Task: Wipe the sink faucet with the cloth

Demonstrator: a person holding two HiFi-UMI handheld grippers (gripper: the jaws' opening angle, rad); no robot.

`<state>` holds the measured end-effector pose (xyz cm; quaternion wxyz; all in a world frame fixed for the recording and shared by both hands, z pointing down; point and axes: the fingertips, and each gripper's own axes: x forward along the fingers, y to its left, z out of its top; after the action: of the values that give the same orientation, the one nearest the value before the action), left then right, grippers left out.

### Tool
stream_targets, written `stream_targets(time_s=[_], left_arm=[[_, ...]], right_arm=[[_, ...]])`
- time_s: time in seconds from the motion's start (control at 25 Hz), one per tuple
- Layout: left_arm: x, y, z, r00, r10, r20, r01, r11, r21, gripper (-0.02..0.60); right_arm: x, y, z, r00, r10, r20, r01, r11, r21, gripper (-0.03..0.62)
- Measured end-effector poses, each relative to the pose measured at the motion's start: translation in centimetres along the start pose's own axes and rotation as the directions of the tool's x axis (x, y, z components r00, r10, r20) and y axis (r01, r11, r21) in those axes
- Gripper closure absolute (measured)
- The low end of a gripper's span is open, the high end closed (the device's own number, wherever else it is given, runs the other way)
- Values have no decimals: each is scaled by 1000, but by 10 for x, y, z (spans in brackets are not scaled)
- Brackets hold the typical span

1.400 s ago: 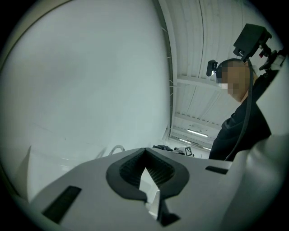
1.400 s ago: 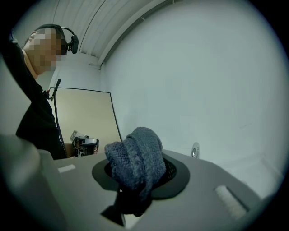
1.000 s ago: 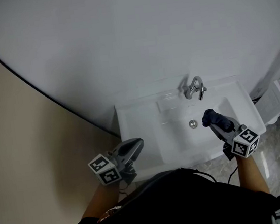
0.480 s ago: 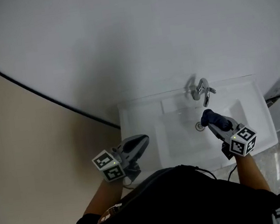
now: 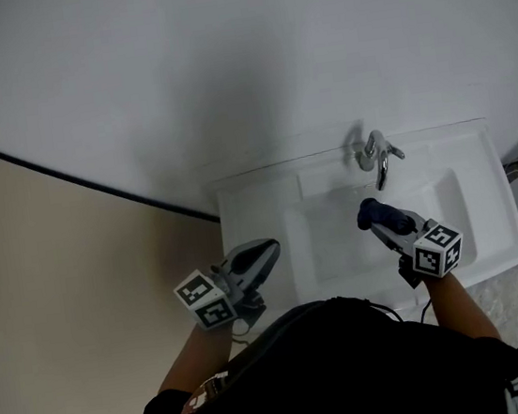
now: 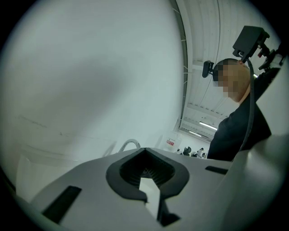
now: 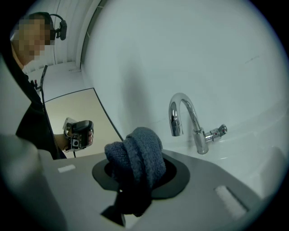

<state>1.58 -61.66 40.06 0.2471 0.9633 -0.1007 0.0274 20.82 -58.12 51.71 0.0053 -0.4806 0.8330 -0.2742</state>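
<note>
Clenching the blue cloth [image 7: 137,155], R gripper [image 5: 374,215] is hovering at 6 o'clock of the faucet [image 5: 376,154]. L gripper [image 5: 265,249] is hanging clenched, empty.

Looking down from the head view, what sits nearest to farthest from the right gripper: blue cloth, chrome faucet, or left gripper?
1. Dark blue knitted cloth, clamped in the right gripper.
2. Curved chrome faucet, ahead on the white sink.
3. Left gripper, by the sink's left edge.
</note>
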Motion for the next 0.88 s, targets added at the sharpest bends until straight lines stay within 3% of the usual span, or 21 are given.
stream_targets(time_s=[0.12,0.24,0.36,0.48,0.76,0.88], left_arm=[[0,11,-3,1000,-14,-24,14,1000,11,581],[-10,30,-5,998,-51,-29,51,999,5,581],[-20,53,-1,995,-99,-22,99,995,-7,581],[-26,69,4,988,-154,-26,154,988,-1,581],[-49,86,2,969,-247,-20,247,969,-15,581],[-62,100,-4,965,-263,-10,263,964,-29,581]], right_arm=[[12,-10,-11,990,-121,-74,112,987,-111,482],[30,-13,-22,950,-274,-147,223,930,-292,482],[51,-17,-25,887,-419,-191,303,844,-443,482],[74,-25,-27,807,-544,-231,349,755,-556,482],[117,-56,-22,626,-733,-264,484,632,-606,482],[132,-77,-14,586,-772,-246,551,602,-578,482]])
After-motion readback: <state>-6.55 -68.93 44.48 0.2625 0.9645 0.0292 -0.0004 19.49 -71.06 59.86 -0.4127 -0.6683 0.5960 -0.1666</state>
